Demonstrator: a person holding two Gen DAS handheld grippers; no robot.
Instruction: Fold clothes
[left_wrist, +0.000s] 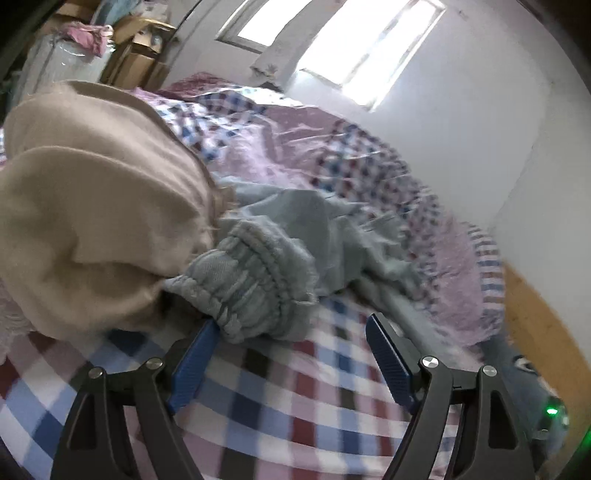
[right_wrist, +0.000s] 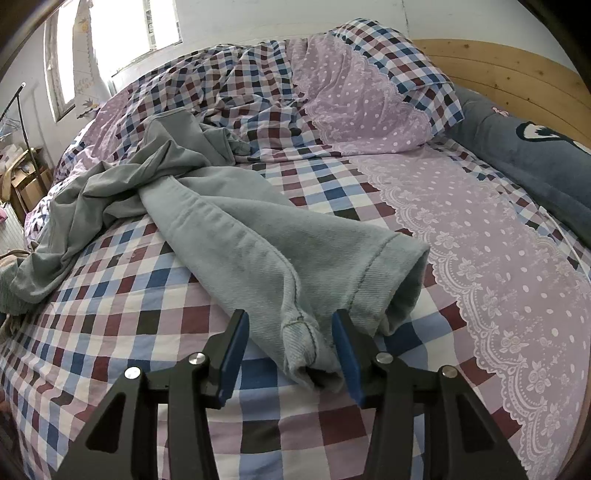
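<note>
The right hand-held gripper (right_wrist: 290, 332) is wide apart, its two blue pads straddling the hem of one leg of the grey trousers (right_wrist: 258, 236) without pinching it. The left hand-held gripper (left_wrist: 291, 328) is also wide, its left pad touching the trousers' gathered waistband (left_wrist: 251, 284), nothing held. One pair of trousers sprawls across the middle of the bed (right_wrist: 147, 295). A beige garment (left_wrist: 92, 206) lies beside the waistband. Bare checked sheet lies beneath both grippers.
</note>
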